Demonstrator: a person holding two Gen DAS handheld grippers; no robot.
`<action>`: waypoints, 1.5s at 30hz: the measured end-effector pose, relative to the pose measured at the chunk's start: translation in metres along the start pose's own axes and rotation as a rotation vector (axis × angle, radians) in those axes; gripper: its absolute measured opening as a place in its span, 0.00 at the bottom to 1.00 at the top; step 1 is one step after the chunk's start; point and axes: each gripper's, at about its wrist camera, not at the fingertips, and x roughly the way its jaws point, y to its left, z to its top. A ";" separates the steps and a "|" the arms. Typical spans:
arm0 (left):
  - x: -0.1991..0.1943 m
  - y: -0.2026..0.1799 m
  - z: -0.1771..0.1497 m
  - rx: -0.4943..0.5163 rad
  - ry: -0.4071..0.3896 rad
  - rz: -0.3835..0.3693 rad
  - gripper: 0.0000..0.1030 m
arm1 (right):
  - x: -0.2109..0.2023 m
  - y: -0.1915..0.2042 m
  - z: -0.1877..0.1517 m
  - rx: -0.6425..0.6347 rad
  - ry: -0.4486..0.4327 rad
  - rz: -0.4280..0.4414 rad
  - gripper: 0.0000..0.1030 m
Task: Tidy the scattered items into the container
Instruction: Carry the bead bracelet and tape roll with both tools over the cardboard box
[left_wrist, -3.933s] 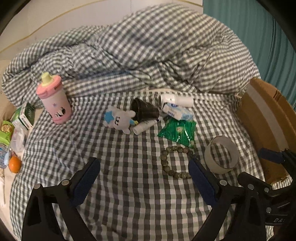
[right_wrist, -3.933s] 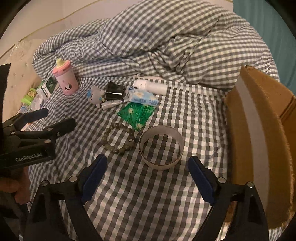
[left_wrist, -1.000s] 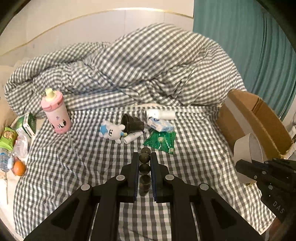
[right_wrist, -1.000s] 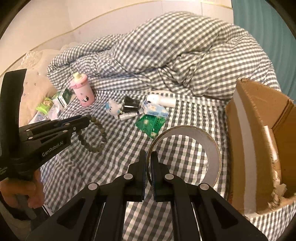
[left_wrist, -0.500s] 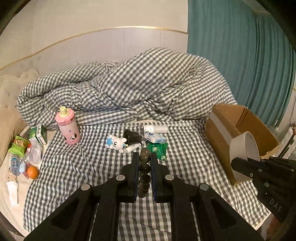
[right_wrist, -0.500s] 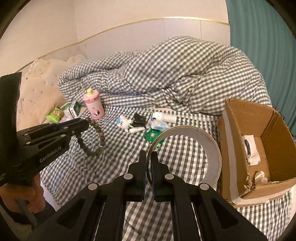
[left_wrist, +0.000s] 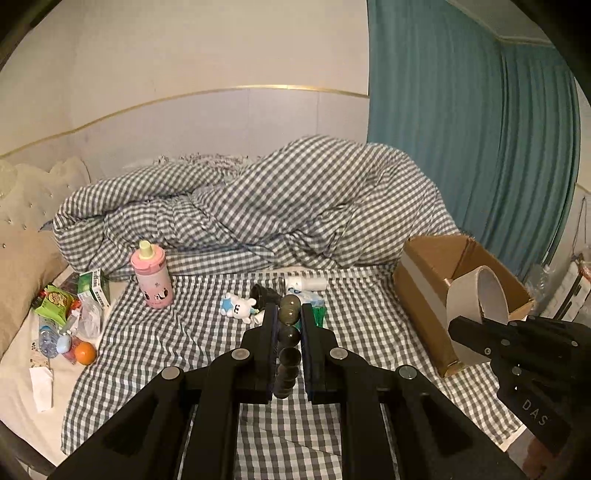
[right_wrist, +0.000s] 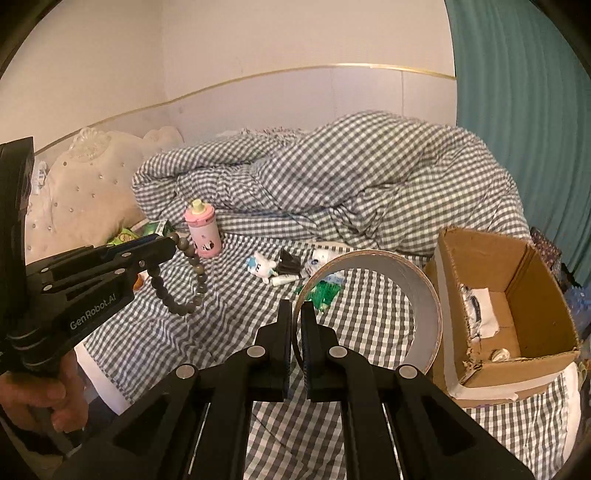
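We held the bead bracelet (left_wrist: 289, 334) clamped in our left gripper (left_wrist: 289, 321) and the tape roll (right_wrist: 373, 306) pinched by its rim in our right gripper (right_wrist: 295, 317), both above the checked bed (left_wrist: 177, 332); the cardboard box (right_wrist: 517, 314) sat at the right.

Left gripper (left_wrist: 286, 314) and right gripper (right_wrist: 295, 314): fingers clamped together, both angled downward; bare hand (right_wrist: 40, 398) grips left handle.

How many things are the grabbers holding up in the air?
2. The left gripper holds the bead bracelet hanging beside the pink bottle. The right gripper pinches the tape roll next to the cardboard box.
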 end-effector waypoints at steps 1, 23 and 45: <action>-0.005 0.000 0.001 -0.001 -0.007 -0.002 0.11 | -0.005 0.001 0.001 -0.002 -0.007 -0.001 0.04; -0.074 -0.013 0.014 0.008 -0.124 -0.011 0.11 | -0.080 0.010 0.010 -0.013 -0.134 -0.045 0.04; -0.060 -0.071 0.019 0.059 -0.123 -0.115 0.11 | -0.115 -0.044 0.000 0.064 -0.168 -0.180 0.04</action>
